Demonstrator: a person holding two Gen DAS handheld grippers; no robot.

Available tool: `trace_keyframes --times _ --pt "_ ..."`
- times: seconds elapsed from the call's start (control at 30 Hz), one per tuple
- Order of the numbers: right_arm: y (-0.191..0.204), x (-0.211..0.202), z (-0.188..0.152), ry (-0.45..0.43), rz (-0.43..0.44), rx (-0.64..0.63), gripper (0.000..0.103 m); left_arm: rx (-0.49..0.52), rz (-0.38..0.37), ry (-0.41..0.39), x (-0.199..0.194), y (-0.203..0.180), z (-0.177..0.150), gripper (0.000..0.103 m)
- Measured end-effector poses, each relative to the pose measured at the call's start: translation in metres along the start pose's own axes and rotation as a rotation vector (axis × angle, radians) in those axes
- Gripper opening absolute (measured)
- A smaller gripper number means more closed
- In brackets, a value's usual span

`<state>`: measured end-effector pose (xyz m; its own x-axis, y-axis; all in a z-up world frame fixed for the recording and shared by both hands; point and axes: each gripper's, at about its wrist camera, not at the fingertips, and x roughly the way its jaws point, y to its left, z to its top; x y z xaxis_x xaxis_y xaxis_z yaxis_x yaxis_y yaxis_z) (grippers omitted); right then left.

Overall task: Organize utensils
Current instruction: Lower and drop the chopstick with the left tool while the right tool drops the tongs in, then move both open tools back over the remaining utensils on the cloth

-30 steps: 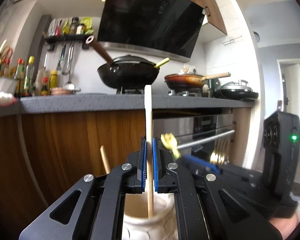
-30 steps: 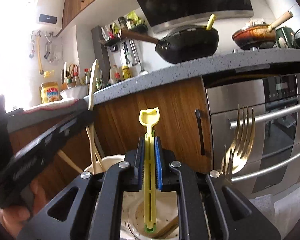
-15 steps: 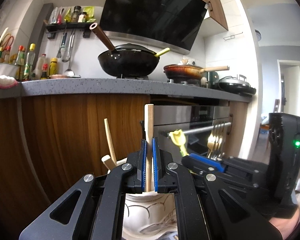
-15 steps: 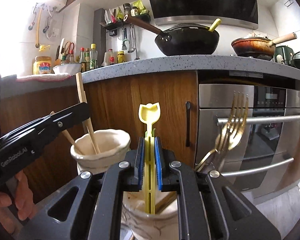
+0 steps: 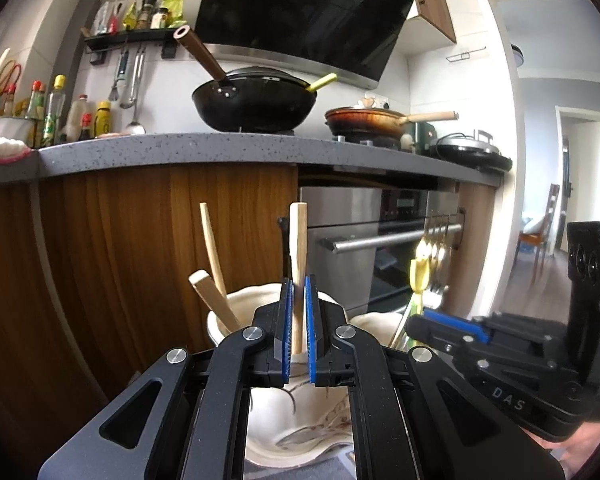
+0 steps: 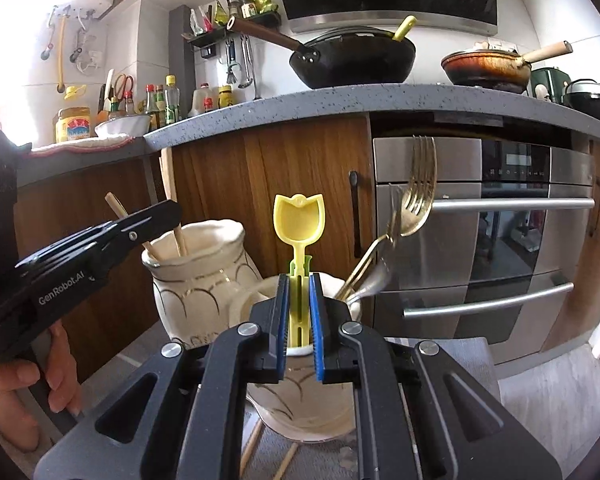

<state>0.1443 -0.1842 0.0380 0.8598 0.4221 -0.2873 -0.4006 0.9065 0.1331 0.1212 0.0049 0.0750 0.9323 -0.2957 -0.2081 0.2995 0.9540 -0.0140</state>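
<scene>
My left gripper [image 5: 298,282] holds a flat wooden stick [image 5: 298,232] upright over a cream jar [image 5: 236,308]. Its jaws are just starting to open, and the pads still touch the stick. Two more wooden sticks [image 5: 212,256] lean in that jar. My right gripper [image 6: 299,280] is shut on a yellow tulip-shaped plastic utensil [image 6: 299,220], whose lower end hangs inside a second cream jar [image 6: 300,404]. Gold forks [image 6: 418,200] and a spoon stand in that second jar. The left gripper [image 6: 168,216] also shows at the left of the right wrist view, above the first jar [image 6: 196,276].
Both jars stand close together on a grey mat [image 6: 540,392] in front of wooden cabinets [image 5: 120,240] and a steel oven [image 6: 500,220]. Loose chopsticks [image 6: 252,452] lie under the right jar. A grey counter [image 6: 340,100] above carries a wok and a pan.
Both grippers have come down and levelled out, so the jars now show from the side. The wooden stick and the yellow utensil sit lower in their jars.
</scene>
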Motion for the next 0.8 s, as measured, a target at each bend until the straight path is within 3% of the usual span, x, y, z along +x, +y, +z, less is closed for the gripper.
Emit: trace_keyframes --times 0.33,0.43,0.6,0.8 --pt "-0.003 0.001 0.0 0.014 -0.016 0.012 0.011 0.014 -0.004 0.006 0.0 -0.004 -0.005 0.019" --pt "-0.004 -0.001 0.001 0.009 -0.014 0.017 0.016 0.017 -0.004 0.003 -0.001 -0.005 -0.005 0.027" --pt "-0.005 -0.012 0.003 -0.009 -0.011 0.022 0.03 0.02 0.013 -0.04 -0.011 -0.009 -0.004 0.06" --pt "-0.017 -0.04 0.004 -0.053 -0.046 0.021 0.064 0.009 0.025 -0.082 -0.028 -0.01 -0.006 0.088"
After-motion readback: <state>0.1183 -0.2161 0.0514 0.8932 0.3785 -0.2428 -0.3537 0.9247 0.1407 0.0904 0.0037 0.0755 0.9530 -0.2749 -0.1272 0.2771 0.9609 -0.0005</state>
